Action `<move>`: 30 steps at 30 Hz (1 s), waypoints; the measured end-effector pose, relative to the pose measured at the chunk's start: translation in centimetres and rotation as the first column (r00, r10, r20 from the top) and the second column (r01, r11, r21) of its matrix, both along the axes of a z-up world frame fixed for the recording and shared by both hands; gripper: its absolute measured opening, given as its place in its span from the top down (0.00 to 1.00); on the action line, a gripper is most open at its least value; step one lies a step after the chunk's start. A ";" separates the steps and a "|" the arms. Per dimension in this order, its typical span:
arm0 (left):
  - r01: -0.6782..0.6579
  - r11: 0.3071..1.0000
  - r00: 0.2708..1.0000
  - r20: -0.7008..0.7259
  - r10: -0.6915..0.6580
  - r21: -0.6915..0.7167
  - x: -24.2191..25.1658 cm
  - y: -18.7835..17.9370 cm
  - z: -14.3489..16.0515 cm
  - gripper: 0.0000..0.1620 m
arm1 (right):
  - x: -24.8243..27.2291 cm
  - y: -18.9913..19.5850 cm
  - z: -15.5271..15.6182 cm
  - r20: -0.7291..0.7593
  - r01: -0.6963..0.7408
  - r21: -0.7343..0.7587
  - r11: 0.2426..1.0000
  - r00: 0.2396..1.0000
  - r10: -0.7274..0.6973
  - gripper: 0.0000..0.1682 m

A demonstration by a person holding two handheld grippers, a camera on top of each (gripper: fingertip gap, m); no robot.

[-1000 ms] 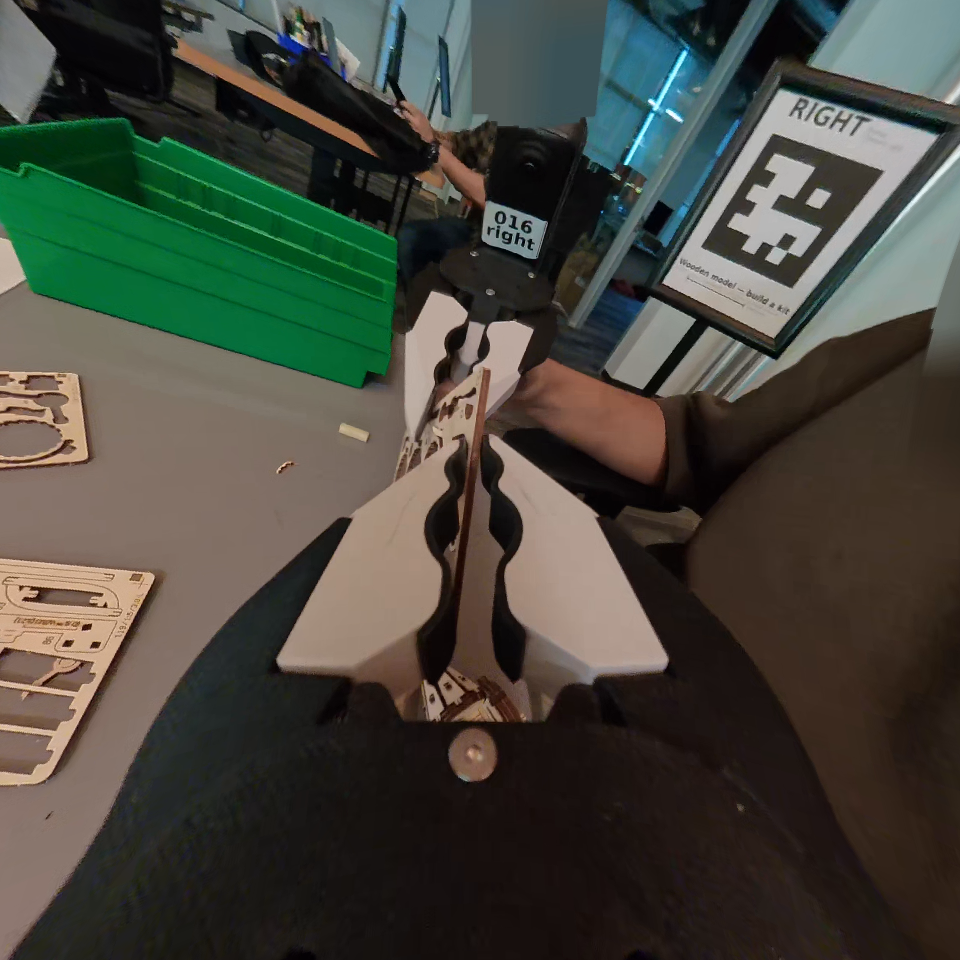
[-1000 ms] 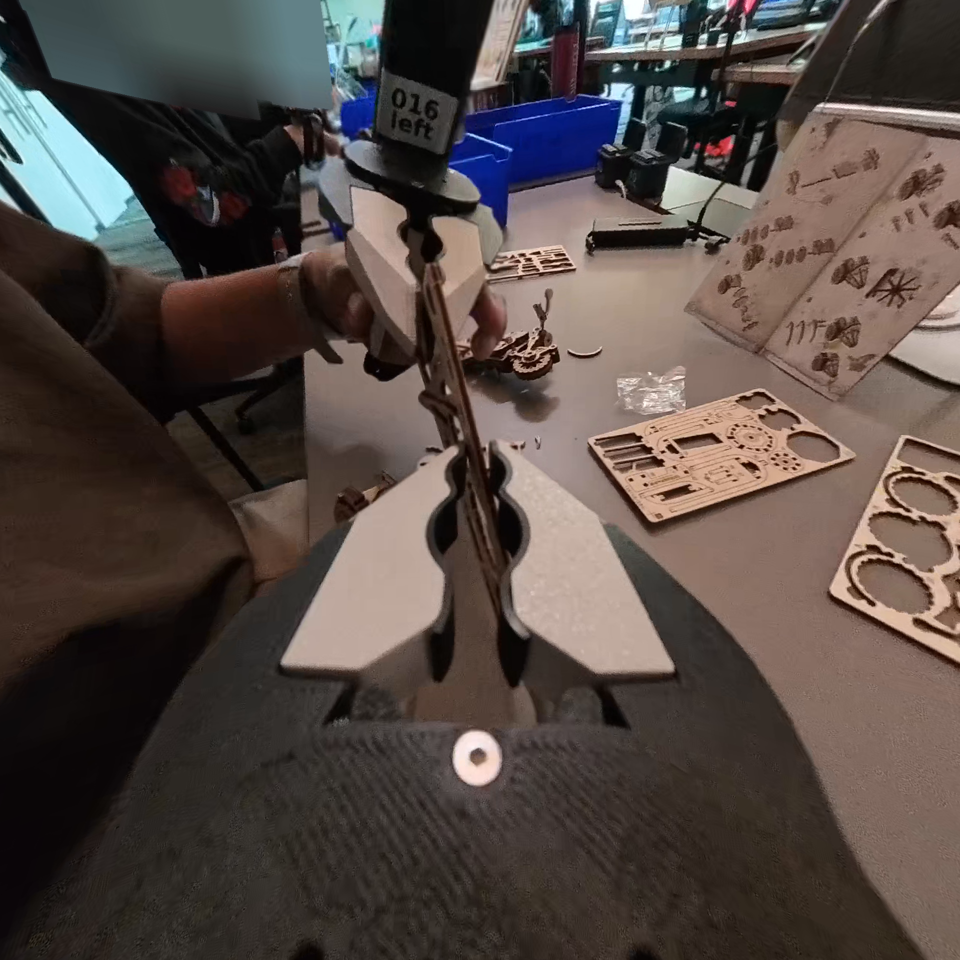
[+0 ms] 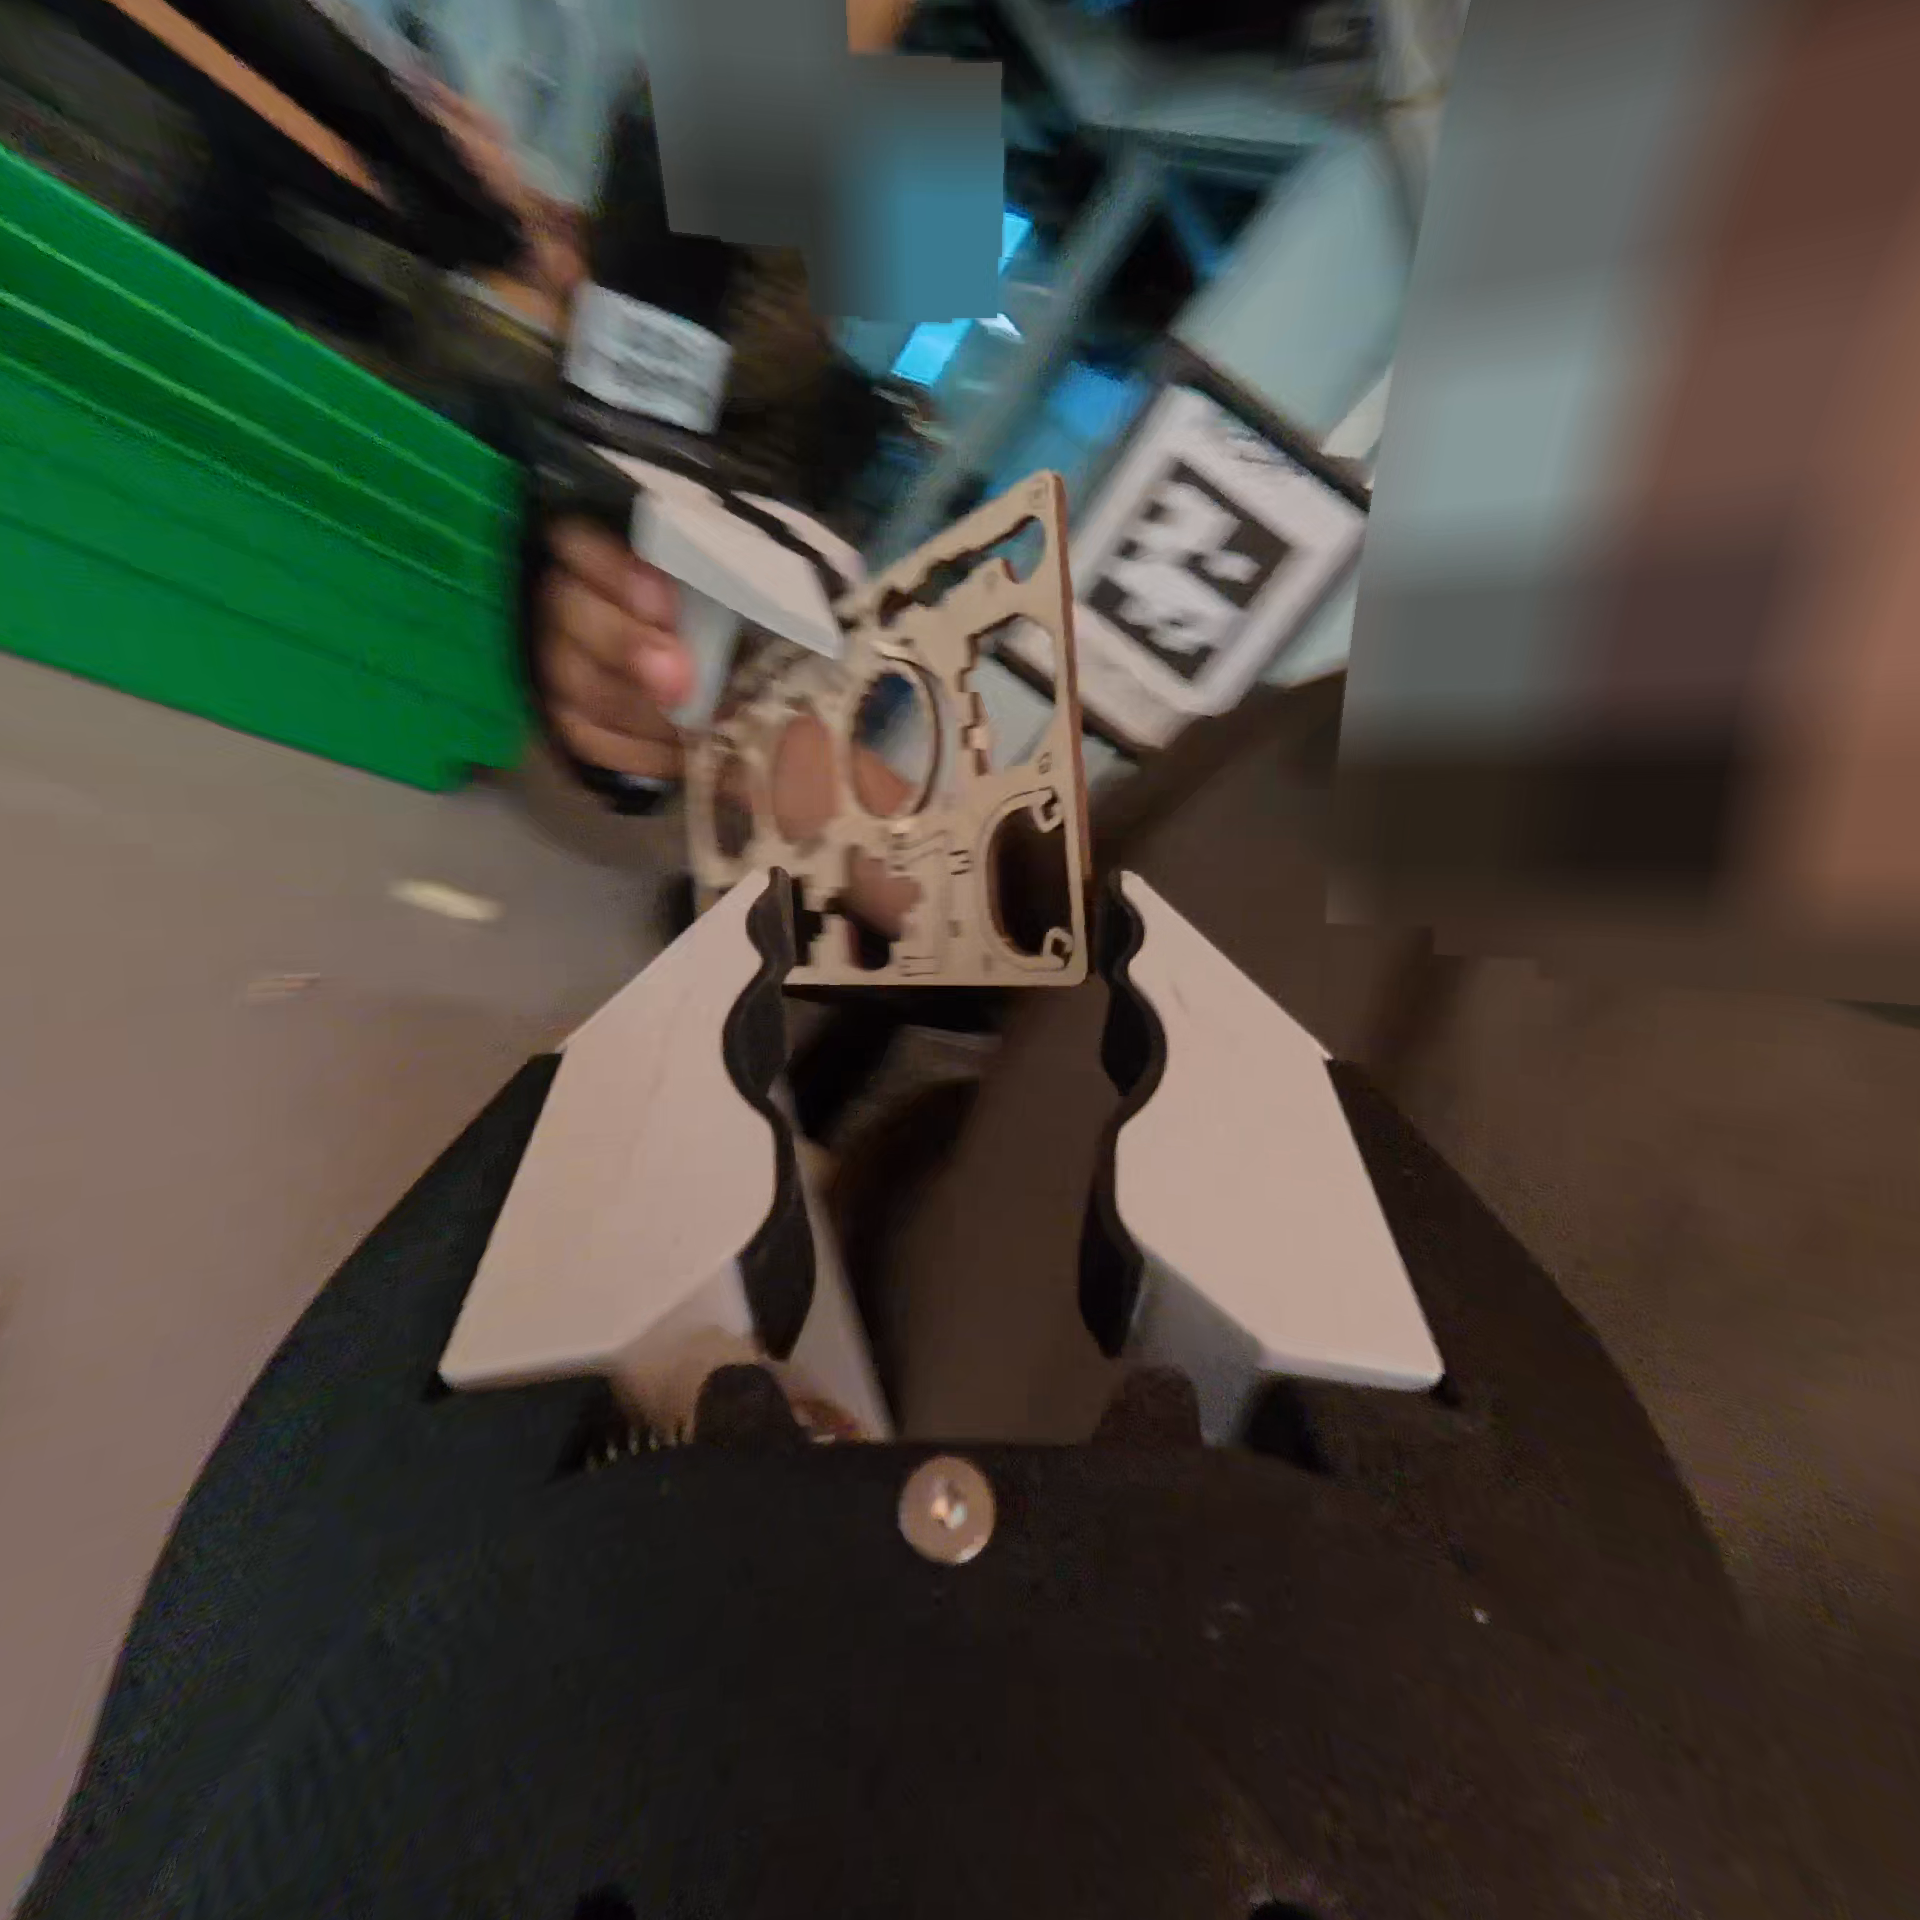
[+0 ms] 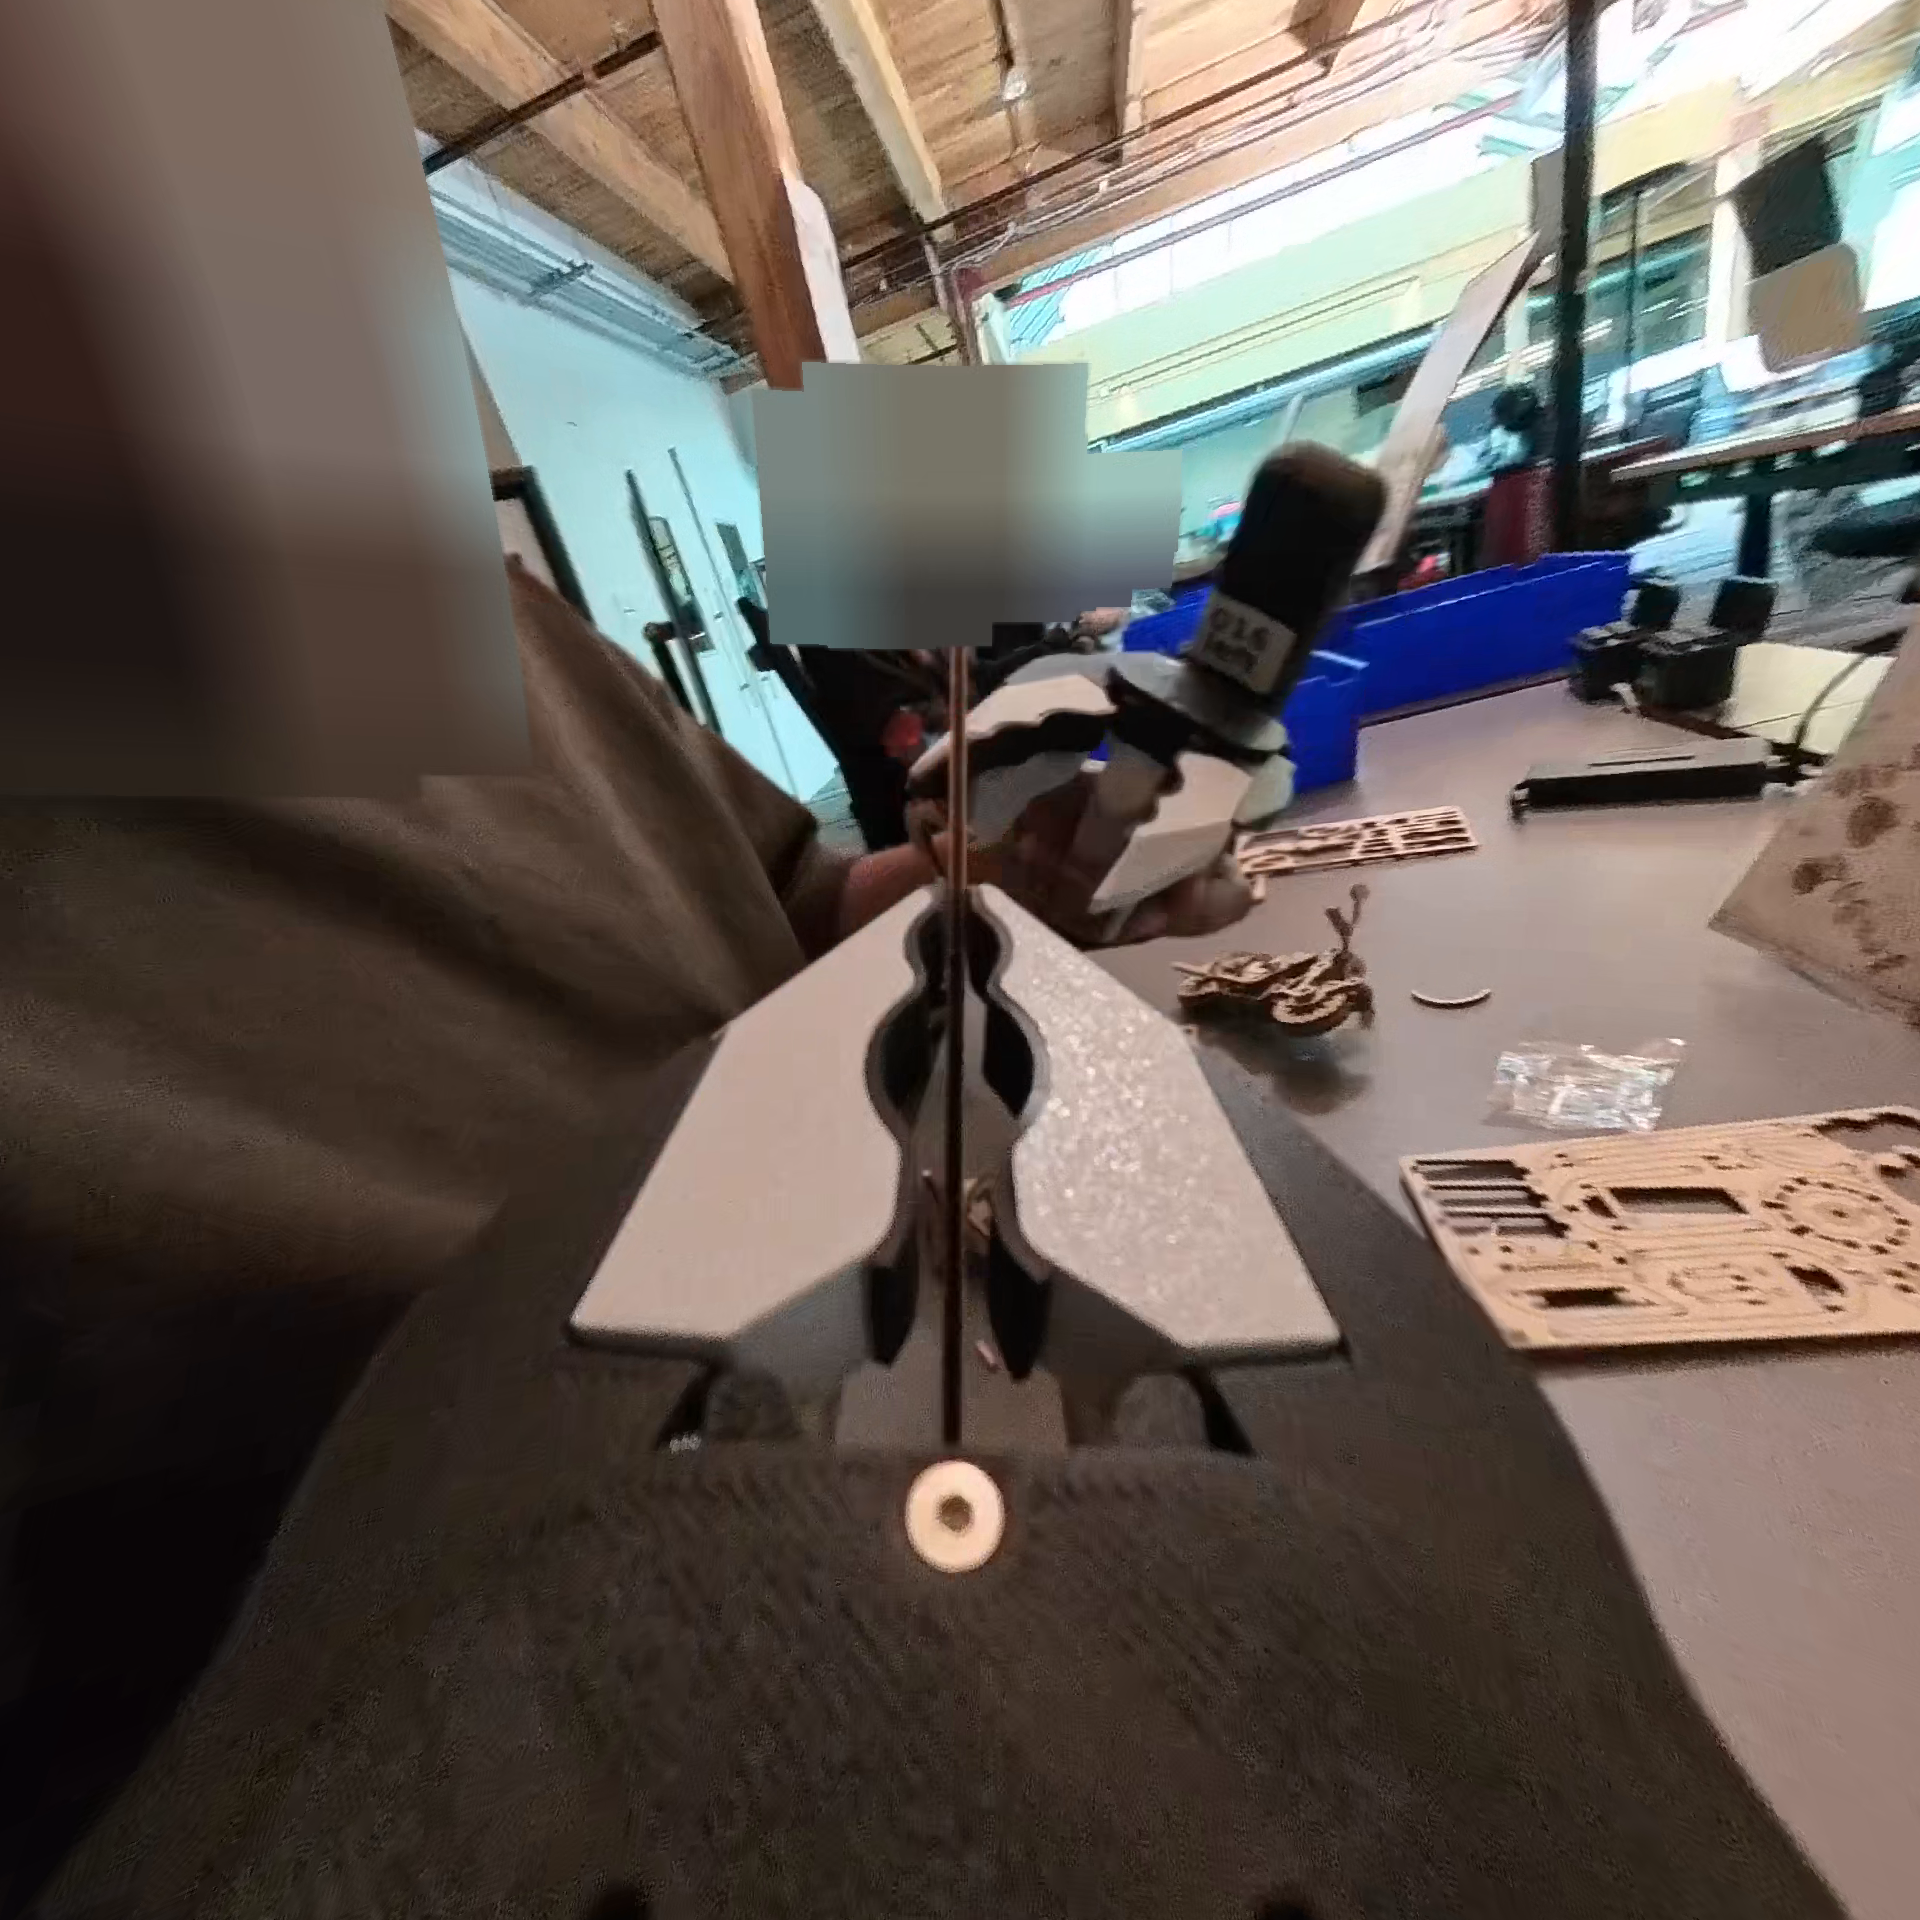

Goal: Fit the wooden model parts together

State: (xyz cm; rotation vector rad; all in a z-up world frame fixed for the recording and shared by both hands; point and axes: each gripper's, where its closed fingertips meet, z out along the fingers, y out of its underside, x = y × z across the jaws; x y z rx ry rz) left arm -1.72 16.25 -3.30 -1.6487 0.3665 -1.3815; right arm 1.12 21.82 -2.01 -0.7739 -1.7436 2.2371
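Note:
A thin wooden parts sheet (image 3: 914, 727) with many cut-outs stands upright in front of my left gripper (image 3: 945, 894). The left gripper is open and empty, its jaws wide apart on either side of the sheet's lower edge. My right gripper (image 4: 956, 904) is shut on the same sheet, which shows edge-on (image 4: 956, 1091) in the right wrist view. In the left wrist view the right gripper (image 3: 821, 623) grips the sheet's upper left part. The left gripper also shows in the right wrist view (image 4: 1039, 821), open, just beyond the sheet. A small built wooden motorcycle model (image 4: 1283, 977) lies on the table.
Stacked green bins (image 3: 239, 540) stand at the left. More cut-out sheets (image 4: 1683, 1236) (image 4: 1361, 836), a small plastic bag (image 4: 1584, 1081), a wooden disc (image 4: 1449, 995), a propped instruction sheet (image 4: 1860, 894) and blue bins (image 4: 1455, 634) are on the grey table (image 4: 1662, 1558). The person's sleeve (image 4: 312, 1039) is close at the left.
My left gripper has let go of the sheet and opened wide. The right gripper has turned and lifted the sheet, so it now faces the left wrist view flat-on.

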 end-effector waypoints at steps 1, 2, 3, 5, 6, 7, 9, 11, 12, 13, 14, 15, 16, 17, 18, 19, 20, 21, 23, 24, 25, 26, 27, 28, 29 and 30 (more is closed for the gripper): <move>-0.132 0.991 0.988 -0.074 0.135 0.032 -1.4 0.8 -0.1 0.64 | -0.4 0.7 -0.3 0.004 0.044 -0.004 0.999 0.999 -0.044 1.00; -0.262 0.961 0.953 -0.135 0.271 0.086 -3.1 1.4 0.0 0.63 | -0.7 1.3 -0.8 0.017 0.087 -0.007 0.996 0.996 -0.087 1.00; -0.382 0.912 0.899 -0.170 0.404 0.149 -4.9 1.5 0.2 0.63 | -1.5 2.1 -1.6 0.040 0.151 -0.001 0.989 0.988 -0.150 1.00; -0.615 0.754 0.720 -0.225 0.656 0.232 -8.8 1.2 -0.5 0.61 | -3.6 4.4 -2.9 0.083 0.359 0.013 0.933 0.930 -0.359 1.00; -0.705 0.658 0.611 -0.243 0.753 0.263 -10.5 0.6 -1.3 0.61 | -4.7 5.6 -3.5 0.109 0.477 0.015 0.879 0.873 -0.475 1.00; -0.767 0.570 0.515 -0.248 0.821 0.293 -11.5 -0.3 -2.2 0.62 | -5.5 6.9 -3.9 0.144 0.589 0.005 0.808 0.800 -0.583 1.00; -0.812 0.451 0.355 -0.299 0.886 0.371 -12.0 -2.1 -4.9 0.66 | -6.0 7.1 -4.4 0.175 0.704 -0.035 0.709 0.703 -0.689 1.00; -0.779 0.364 0.180 -0.374 0.910 0.511 -11.7 -3.6 -7.0 0.74 | -5.9 5.1 -5.2 0.170 0.710 0.008 0.704 0.693 -0.701 1.00; -0.739 0.338 0.108 -0.393 0.913 0.583 -11.4 -4.1 -7.3 0.78 | -5.7 4.3 -5.8 0.147 0.710 0.070 0.701 0.687 -0.711 1.00; -0.696 0.330 0.072 -0.396 0.915 0.637 -10.7 -4.3 -6.9 0.81 | -5.4 3.6 -6.2 0.113 0.716 0.127 0.687 0.677 -0.727 1.00; -0.663 0.332 0.067 -0.389 0.919 0.671 -9.8 -4.2 -6.2 0.82 | -5.0 3.1 -6.2 0.081 0.722 0.152 0.675 0.672 -0.736 1.00; -0.653 0.336 0.082 -0.377 0.923 0.679 -8.8 -3.9 -5.7 0.83 | -4.5 2.6 -5.9 0.064 0.724 0.140 0.676 0.674 -0.736 1.00; -0.660 0.353 0.122 -0.370 0.921 0.663 -7.8 -3.5 -5.5 0.83 | -4.0 2.2 -5.3 0.059 0.721 0.105 0.685 0.683 -0.728 1.00; -0.675 0.376 0.171 -0.361 0.917 0.635 -6.7 -3.0 -5.6 0.83 | -3.6 2.0 -4.9 0.060 0.717 0.074 0.693 0.690 -0.721 1.00; -0.688 0.399 0.222 -0.348 0.911 0.606 -5.6 -2.4 -5.8 0.82 | -3.4 1.9 -4.8 0.064 0.718 0.063 0.693 0.690 -0.721 1.00; -0.696 0.419 0.256 -0.343 0.904 0.583 -4.9 -1.9 -6.3 0.83 | -3.2 2.0 -5.0 0.069 0.720 0.070 0.691 0.687 -0.723 1.00; -0.702 0.425 0.263 -0.347 0.900 0.571 -4.5 -1.5 -6.7 0.82 | -3.1 2.0 -5.3 0.078 0.717 0.084 0.692 0.687 -0.722 1.00; -0.689 0.434 0.262 -0.359 0.896 0.580 -4.2 -1.1 -6.9 0.82 | -3.1 1.8 -5.7 0.091 0.707 0.095 0.700 0.694 -0.714 1.00; -0.641 0.467 0.262 -0.399 0.879 0.609 -3.7 -0.4 -7.0 0.83 | -3.0 1.3 -6.2 0.130 0.677 0.098 0.730 0.718 -0.684 1.00; -0.623 0.494 0.280 -0.417 0.865 0.606 -3.3 -0.3 -7.1 0.83 | -2.9 1.0 -6.4 0.143 0.664 0.095 0.742 0.728 -0.670 1.00; -0.612 0.513 0.302 -0.422 0.855 0.601 -2.9 -0.3 -7.0 0.83 | -2.9 0.9 -6.5 0.152 0.660 0.096 0.745 0.730 -0.667 1.00; -0.615 0.514 0.310 -0.416 0.855 0.597 -2.7 -0.4 -6.9 0.84 | -3.0 1.0 -6.5 0.158 0.666 0.099 0.739 0.723 -0.672 1.00; -0.625 0.506 0.312 -0.403 0.860 0.595 -2.7 -0.5 -6.8 0.85 | -3.0 1.0 -6.5 0.160 0.668 0.100 0.737 0.720 -0.675 1.00; -0.633 0.503 0.320 -0.392 0.862 0.589 -2.7 -0.6 -6.7 0.86 | -3.1 0.6 -6.5 0.161 0.656 0.099 0.748 0.731 -0.663 1.00; -0.639 0.507 0.331 -0.388 0.860 0.579 -2.6 -0.6 -6.8 0.87 | -3.2 0.0 -6.5 0.162 0.633 0.101 0.767 0.750 -0.641 1.00; -0.646 0.507 0.333 -0.387 0.860 0.570 -2.7 -0.5 -6.9 0.87 | -3.3 -0.8 -6.5 0.161 0.608 0.108 0.787 0.770 -0.617 1.00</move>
